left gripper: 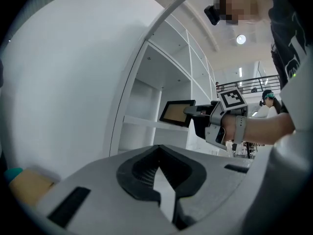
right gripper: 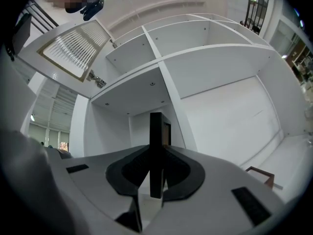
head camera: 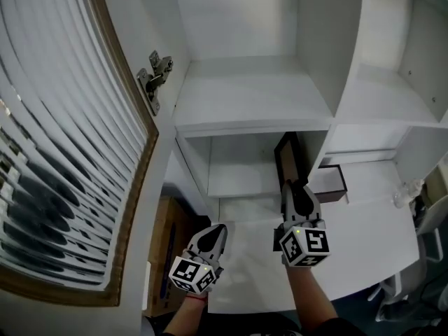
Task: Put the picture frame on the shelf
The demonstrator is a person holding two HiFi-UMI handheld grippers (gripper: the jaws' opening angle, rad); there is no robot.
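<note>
Right hand-held gripper [head camera: 294,187] is clenched on the picture frame [head camera: 287,156]; in its own view the jaws pinch the dark edge of the frame, which stands upright between them. I see the frame at the mouth of the lower shelf [head camera: 252,107] compartment, just left of the vertical divider; can't tell if it touches any surface. Left hand-held gripper [head camera: 215,231] hangs lower left over the tabletop [head camera: 364,222], jaws together, nothing in them. Small dark box [head camera: 329,182] sits on the tabletop right of the frame. Ribbed-glass cabinet door [head camera: 63,152] stands open at far left.
</note>
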